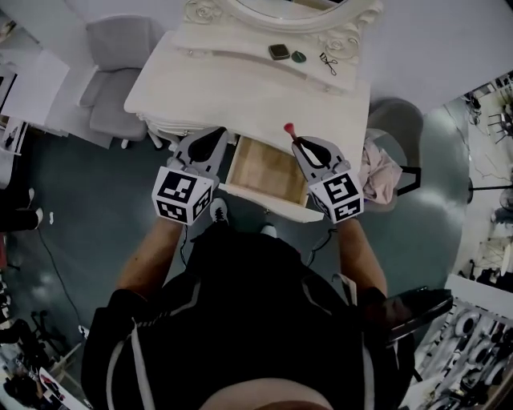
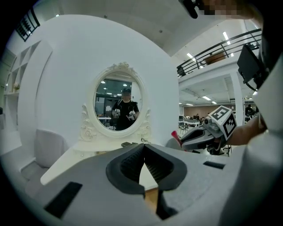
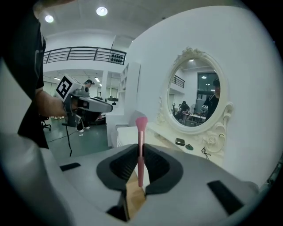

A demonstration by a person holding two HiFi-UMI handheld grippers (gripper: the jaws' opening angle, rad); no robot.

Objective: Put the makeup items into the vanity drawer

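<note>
Upright, pink brush (image 3: 141, 130) pinched in right claw (image 3: 140, 154) — beside open drawer (image 1: 268, 170)

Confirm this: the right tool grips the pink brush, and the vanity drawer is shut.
Not shut: the head view shows the vanity drawer pulled open, its wooden inside visible. The right tool does grip the pink brush.

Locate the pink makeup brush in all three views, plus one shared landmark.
Head view: pink makeup brush just right of centre, its head sticking out of the right gripper.
Left gripper view: only its pink tip shows, right of centre, ahead of the other gripper.
Right gripper view: dead centre, upright, clamped between the jaws.
Shared landmark: the oval mirror.
</note>
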